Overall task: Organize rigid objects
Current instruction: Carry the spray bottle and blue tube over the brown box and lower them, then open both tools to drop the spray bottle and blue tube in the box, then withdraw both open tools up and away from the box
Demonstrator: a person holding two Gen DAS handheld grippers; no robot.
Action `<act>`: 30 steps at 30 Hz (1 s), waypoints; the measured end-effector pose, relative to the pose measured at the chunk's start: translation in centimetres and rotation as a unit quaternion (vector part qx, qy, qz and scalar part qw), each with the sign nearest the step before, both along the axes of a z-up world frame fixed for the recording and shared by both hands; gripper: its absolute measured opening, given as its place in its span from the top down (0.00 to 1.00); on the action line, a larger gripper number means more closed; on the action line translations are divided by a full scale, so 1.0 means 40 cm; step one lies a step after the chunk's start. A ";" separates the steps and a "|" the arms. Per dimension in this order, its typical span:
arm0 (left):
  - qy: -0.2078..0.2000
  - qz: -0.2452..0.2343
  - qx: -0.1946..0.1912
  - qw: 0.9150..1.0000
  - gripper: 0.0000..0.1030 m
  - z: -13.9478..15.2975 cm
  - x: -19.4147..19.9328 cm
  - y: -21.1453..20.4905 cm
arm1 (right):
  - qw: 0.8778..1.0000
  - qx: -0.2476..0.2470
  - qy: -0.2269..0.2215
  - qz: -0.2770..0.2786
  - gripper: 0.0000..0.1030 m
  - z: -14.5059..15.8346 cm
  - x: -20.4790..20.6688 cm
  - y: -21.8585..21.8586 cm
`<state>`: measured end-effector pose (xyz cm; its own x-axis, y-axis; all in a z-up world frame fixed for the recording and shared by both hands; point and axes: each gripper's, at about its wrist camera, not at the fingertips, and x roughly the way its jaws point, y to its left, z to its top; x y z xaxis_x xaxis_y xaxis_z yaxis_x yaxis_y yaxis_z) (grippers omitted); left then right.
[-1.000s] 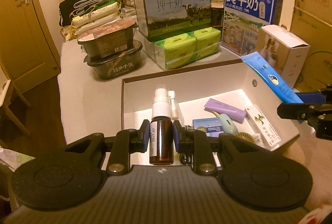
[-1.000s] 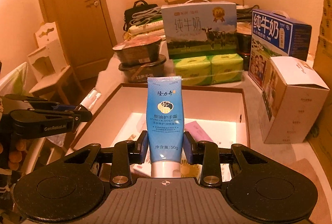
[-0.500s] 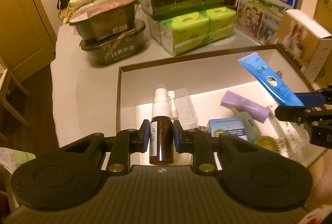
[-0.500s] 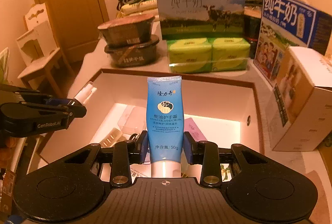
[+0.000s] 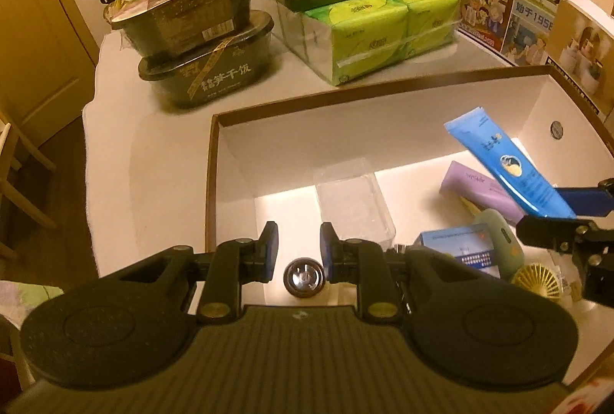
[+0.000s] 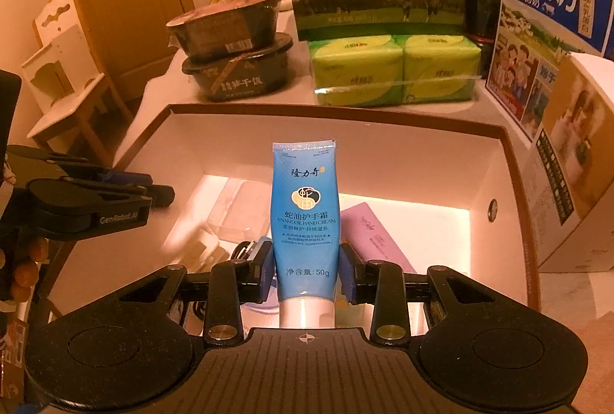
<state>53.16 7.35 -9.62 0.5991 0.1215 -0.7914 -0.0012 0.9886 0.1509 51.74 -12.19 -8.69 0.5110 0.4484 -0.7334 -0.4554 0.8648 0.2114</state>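
A: Bottle gone from the left gripper. Half a second ago the brown spray bottle stood clamped between its blue pads; now the fingers stand apart with nothing between them. A round, shiny object shows just below the gap, possibly the bottle seen end-on, cannot tell.

B: So it was let go over the box?

A: Judged so. The left gripper hangs above the box's near left corner, close to a clear plastic case. In the right wrist view there is a pale blur on the box floor under the left gripper, which may be the bottle landing or lying there. Not sharp enough to confirm.

B: And the right side?

A: Right gripper unchanged: fingers clamped on the lower part of the blue hand cream tube, cap toward the camera, crimped end up. It is held over the box, above the purple box and the other small items at the right end.

B: Meaning for the task?

A: One item appears delivered; the tube looks next. Likely need: lower it and open over a bare patch of floor, not onto the purple box.
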 end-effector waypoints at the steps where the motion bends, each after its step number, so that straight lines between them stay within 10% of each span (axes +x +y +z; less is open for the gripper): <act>1: -0.001 0.001 0.000 1.000 0.78 0.000 0.005 0.000 | 1.000 0.000 0.001 0.000 0.66 -0.002 0.004 0.002; 20: -0.005 -0.004 -0.005 1.000 0.63 0.000 0.006 0.006 | 1.000 0.016 -0.001 -0.013 0.64 -0.019 0.046 0.031; 30: -0.006 -0.013 -0.021 1.000 0.55 0.012 -0.016 0.001 | 0.999 0.030 -0.019 -0.019 0.44 -0.002 0.029 0.023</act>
